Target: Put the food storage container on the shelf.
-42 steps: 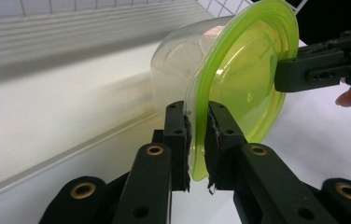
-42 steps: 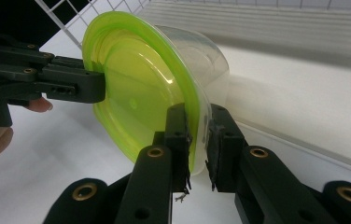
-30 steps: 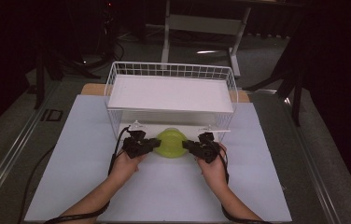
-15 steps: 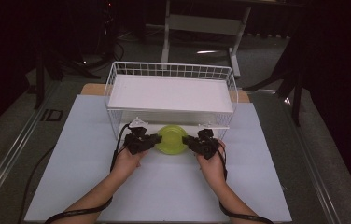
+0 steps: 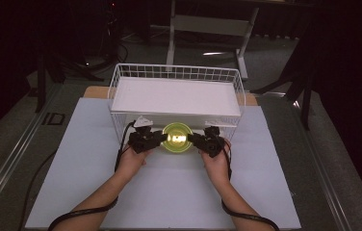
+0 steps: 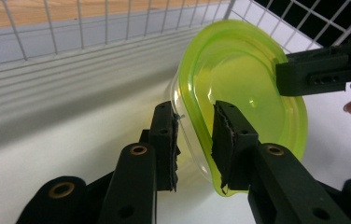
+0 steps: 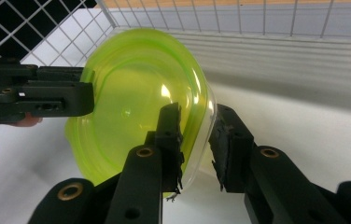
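High view: bowl (image 5: 177,137) rim behind tools.

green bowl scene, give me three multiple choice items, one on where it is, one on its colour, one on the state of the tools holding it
1. Where is the bowl?
A. on the dark floor
B. in front of the wire basket, between the two tools
C. on the board inside the basket

2. What colour is the bowl?
A. see-through yellow-green
B. solid red
C. white

3. How does the left tool stand at the bowl's rim?
A. far from it
B. shut with nothing between
C. one jaw on each side of the rim, with a gap showing

Key: 1 B, the high view shows it between the left tool and the right tool. 2 A, both gripper views show it. 3 C, the left gripper view shows it; the jaws have just been opening.
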Available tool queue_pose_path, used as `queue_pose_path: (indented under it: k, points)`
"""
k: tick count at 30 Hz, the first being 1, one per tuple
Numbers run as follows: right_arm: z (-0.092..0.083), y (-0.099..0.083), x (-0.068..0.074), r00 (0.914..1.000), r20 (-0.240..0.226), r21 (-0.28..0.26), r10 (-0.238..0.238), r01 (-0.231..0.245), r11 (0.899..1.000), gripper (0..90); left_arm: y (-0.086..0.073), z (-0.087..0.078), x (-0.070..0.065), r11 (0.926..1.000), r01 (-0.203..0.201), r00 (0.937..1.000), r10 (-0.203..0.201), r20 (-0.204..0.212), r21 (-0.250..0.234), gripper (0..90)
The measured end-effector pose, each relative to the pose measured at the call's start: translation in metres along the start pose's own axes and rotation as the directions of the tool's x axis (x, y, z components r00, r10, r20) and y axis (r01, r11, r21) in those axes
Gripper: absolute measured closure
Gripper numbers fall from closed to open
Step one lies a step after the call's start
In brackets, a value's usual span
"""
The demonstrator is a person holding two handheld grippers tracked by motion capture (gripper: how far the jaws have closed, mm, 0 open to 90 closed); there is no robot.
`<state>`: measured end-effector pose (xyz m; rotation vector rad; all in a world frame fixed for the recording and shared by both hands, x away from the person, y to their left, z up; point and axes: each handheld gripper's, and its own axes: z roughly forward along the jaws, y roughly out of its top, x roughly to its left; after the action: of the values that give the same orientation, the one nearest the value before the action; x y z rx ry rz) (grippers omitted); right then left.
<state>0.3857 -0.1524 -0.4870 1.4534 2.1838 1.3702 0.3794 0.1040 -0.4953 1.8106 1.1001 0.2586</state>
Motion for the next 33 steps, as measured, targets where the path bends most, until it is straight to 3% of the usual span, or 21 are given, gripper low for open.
queue_pose_path:
  k: [4, 7, 8, 10, 11, 18, 21, 23, 25, 26, 27, 33]
  points:
    - [0.003, 0.004, 0.0, 0.9995, 0.012, 0.005, 0.028, -0.028, 1.0, 71.8, 0.001, 0.003, 0.006, 0.9997, 0.016, 0.9999, -0.016, 0.0, -0.019, 69.9]
    - [0.005, 0.007, 0.001, 0.9987, 0.033, 0.009, 0.038, -0.039, 0.999, 70.4, 0.002, 0.006, 0.011, 0.9981, 0.055, 0.9983, -0.055, 0.02, -0.028, 69.2]
    - [0.007, 0.007, -0.001, 0.9991, 0.042, -0.013, -0.004, 0.004, 1.0, 69.5, 0.001, 0.007, 0.012, 0.9973, 0.067, 0.9977, -0.066, 0.017, -0.031, 68.9]
    - [0.01, 0.007, 0.001, 0.9972, 0.069, -0.021, -0.029, 0.031, 0.999, 65.2, 0.001, 0.008, 0.013, 0.9974, 0.052, 0.9986, -0.053, -0.007, -0.05, 65.2]
    - [0.012, 0.007, 0.002, 0.9952, 0.084, -0.027, -0.051, 0.053, 0.998, 63.9, 0.001, 0.009, 0.012, 0.9959, 0.072, 0.9974, -0.072, -0.003, -0.055, 64.4]
    - [0.018, 0.006, 0.003, 0.9901, 0.12, -0.056, -0.073, 0.081, 0.995, 61.1, -0.002, 0.012, 0.013, 0.9943, 0.042, 0.9979, -0.047, -0.044, -0.098, 59.7]
    - [0.018, 0.006, 0.001, 0.9904, 0.119, -0.066, -0.07, 0.078, 0.995, 59.1, -0.003, 0.011, 0.014, 0.9934, 0.052, 0.9975, -0.057, -0.042, -0.102, 57.5]
    - [0.018, 0.005, 0.001, 0.9937, 0.105, -0.065, -0.04, 0.047, 0.997, 58.7, -0.004, 0.009, 0.014, 0.9929, 0.048, 0.998, -0.052, -0.035, -0.109, 57.5]
    - [0.016, 0.005, 0.002, 0.9935, 0.1, -0.074, -0.054, 0.062, 0.995, 58.4, -0.004, 0.006, 0.013, 0.9919, 0.035, 0.9988, -0.039, -0.031, -0.122, 57.5]
    - [0.015, 0.005, 0.002, 0.9949, 0.089, -0.072, -0.048, 0.054, 0.996, 57.9, -0.004, 0.004, 0.013, 0.9919, 0.037, 0.9989, -0.04, -0.026, -0.121, 57.5]
    - [0.014, 0.004, 0.005, 0.9962, 0.085, -0.054, -0.014, 0.018, 0.998, 57.9, -0.004, 0.003, 0.013, 0.9918, 0.043, 0.9988, -0.046, -0.02, -0.12, 56.9]
    - [0.011, -0.001, 0.002, 0.9944, 0.088, -0.083, -0.059, 0.067, 0.994, 56.2, -0.006, -0.006, 0.015, 0.9905, 0.05, 0.9986, -0.051, -0.011, -0.128, 54.5]
